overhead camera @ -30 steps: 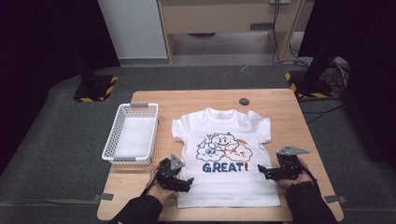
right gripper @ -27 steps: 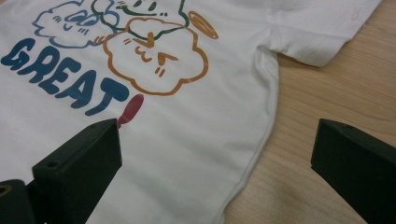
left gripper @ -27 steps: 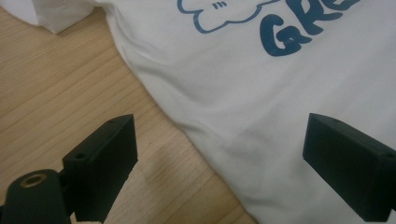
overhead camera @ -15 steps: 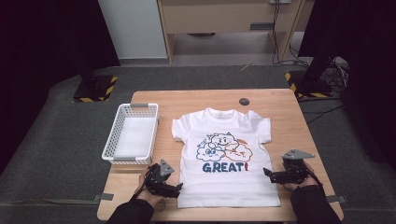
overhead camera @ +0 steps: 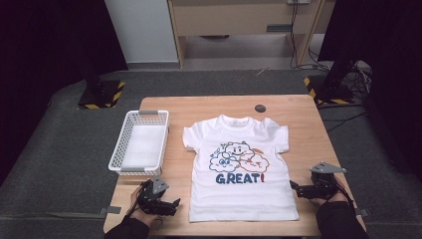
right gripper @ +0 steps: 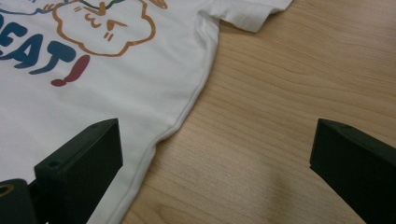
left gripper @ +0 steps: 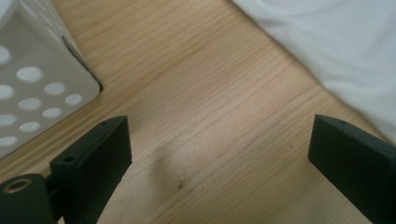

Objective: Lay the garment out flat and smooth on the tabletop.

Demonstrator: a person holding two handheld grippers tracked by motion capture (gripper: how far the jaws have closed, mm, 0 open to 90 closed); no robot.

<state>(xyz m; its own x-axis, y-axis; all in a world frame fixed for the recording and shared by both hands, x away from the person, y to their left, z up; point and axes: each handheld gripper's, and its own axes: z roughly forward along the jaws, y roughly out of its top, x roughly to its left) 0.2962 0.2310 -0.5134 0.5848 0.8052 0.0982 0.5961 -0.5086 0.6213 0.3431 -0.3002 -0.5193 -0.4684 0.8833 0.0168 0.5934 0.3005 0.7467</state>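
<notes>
A white T-shirt (overhead camera: 242, 167) with cartoon clouds and the word GREAT lies flat, front up, in the middle of the wooden table (overhead camera: 303, 127). My left gripper (overhead camera: 171, 203) rests open on bare wood just left of the shirt's lower hem corner. In the left gripper view its jaws stand wide apart over wood, the shirt edge (left gripper: 327, 51) at upper right. My right gripper (overhead camera: 293, 187) is open beside the shirt's right side seam (right gripper: 187, 102). Its left jaw hangs over the fabric and its right jaw over bare wood.
A white perforated basket (overhead camera: 141, 142) stands on the table's left side, its corner (left gripper: 42, 84) close to my left gripper. A small dark round disc (overhead camera: 260, 108) lies near the far edge. Dark floor surrounds the table, with stands at the back.
Both grippers have drawn back toward the near edge and away from the shirt. The left one moved further left, off the hem. The shirt has not moved.
</notes>
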